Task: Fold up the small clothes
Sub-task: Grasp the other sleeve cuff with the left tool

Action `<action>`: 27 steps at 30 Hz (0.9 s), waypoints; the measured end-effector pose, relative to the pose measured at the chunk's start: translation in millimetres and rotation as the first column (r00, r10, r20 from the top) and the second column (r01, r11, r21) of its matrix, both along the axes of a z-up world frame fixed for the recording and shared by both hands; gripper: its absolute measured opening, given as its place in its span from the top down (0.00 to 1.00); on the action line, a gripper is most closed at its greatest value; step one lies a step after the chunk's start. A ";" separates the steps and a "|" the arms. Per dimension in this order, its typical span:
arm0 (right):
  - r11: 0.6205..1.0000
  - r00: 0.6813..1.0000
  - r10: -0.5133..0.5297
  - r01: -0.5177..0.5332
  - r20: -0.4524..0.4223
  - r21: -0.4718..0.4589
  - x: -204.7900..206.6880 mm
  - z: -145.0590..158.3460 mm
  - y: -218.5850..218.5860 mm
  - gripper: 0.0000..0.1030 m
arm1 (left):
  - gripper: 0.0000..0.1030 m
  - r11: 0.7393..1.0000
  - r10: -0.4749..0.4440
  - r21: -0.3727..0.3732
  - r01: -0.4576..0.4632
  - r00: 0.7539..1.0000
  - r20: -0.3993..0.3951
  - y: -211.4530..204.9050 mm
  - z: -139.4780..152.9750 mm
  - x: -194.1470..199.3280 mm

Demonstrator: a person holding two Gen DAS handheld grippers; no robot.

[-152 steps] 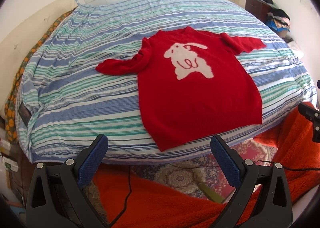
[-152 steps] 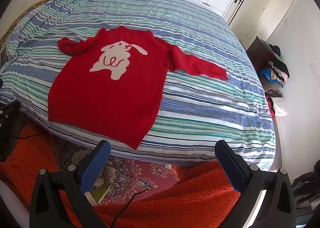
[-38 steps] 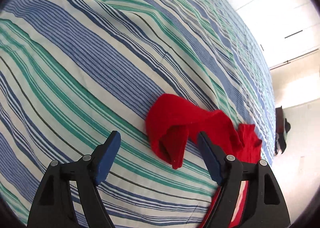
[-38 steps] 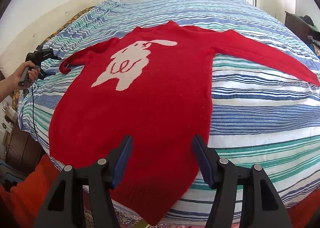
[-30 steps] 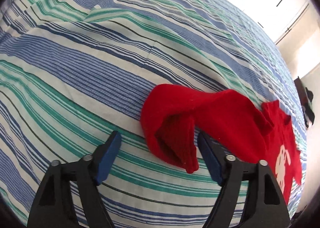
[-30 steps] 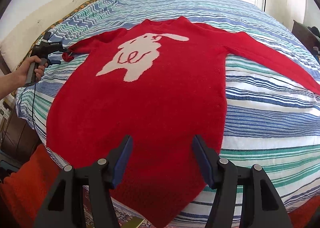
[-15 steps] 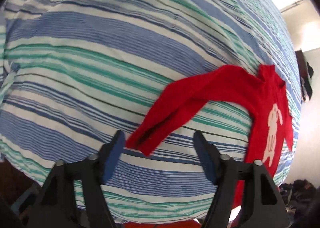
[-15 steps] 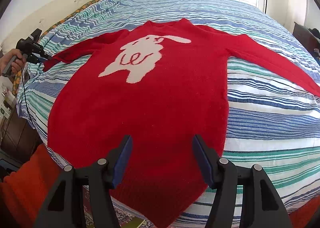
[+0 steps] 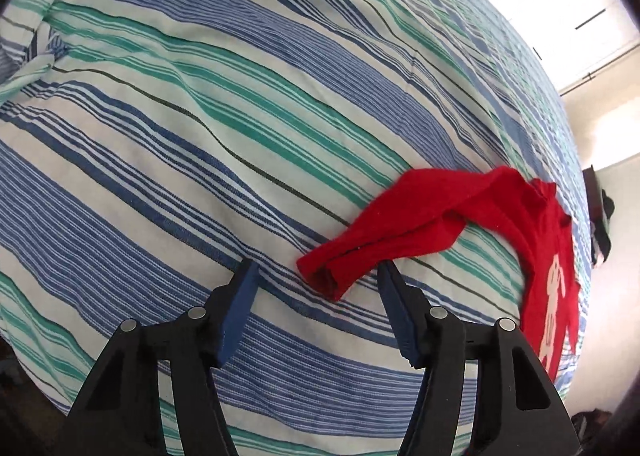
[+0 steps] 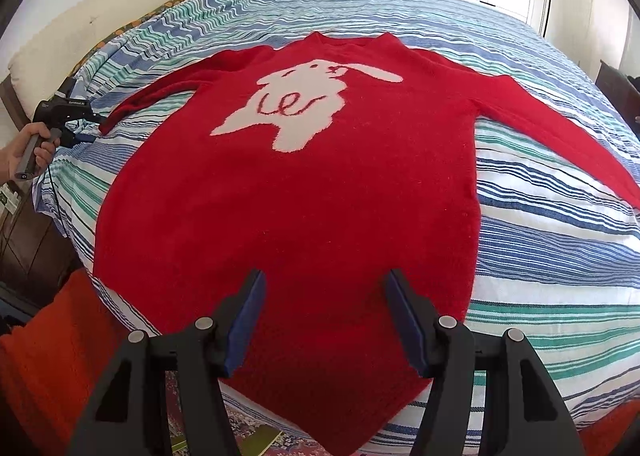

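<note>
Bed (image 10: pixel 540 256) carries sweater (image 10: pixel 320 195) spread flat for folding; left claw (image 9: pixel 316 288) gapes at cuff (image 9: pixel 328 276), right claw (image 10: pixel 324 304) apart, empty.

Left tongs (image 9: pixel 316 280) have let go and backed off; the sweater (image 10: pixel 304 191) sleeve cuff (image 9: pixel 326 276), bunched a moment ago, now lies stretched out on the bed.

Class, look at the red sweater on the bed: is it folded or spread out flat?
Spread out. The red sweater lies face up on the striped bed cover, rabbit motif fully showing, both sleeves stretched sideways.
</note>
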State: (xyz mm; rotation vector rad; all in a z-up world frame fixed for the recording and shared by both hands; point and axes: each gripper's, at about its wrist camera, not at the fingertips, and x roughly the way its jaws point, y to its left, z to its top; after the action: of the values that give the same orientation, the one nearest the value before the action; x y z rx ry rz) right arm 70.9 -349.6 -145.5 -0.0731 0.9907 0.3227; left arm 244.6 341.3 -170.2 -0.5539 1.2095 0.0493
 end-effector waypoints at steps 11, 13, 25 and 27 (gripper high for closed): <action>1.000 1.000 0.010 -0.009 -0.009 0.005 -0.9 -1.9 1.6 0.40 | 0.51 0.994 0.044 -0.108 -0.034 0.995 0.092 19.6 7.0 -10.9; 1.000 1.000 0.009 -0.009 -0.006 0.005 -1.1 -1.5 1.6 0.40 | 0.51 0.997 0.029 -0.074 -0.023 0.996 0.080 16.0 3.2 -9.7; 1.000 1.000 0.008 -0.008 -0.011 0.000 -0.7 -2.7 1.3 0.40 | 0.94 1.000 -0.019 -0.002 0.019 0.996 0.089 5.9 -1.6 0.2; 1.000 1.000 0.010 -0.010 -0.013 -0.003 -0.1 -3.5 1.7 0.40 | 0.97 1.000 -0.019 -0.009 0.020 0.996 0.087 9.4 0.1 0.8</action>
State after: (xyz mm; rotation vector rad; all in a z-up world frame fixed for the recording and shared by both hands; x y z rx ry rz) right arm 70.8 -347.9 -149.0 -0.0784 1.0037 0.3312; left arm 245.4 350.7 -170.1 -0.5471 1.1309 0.0025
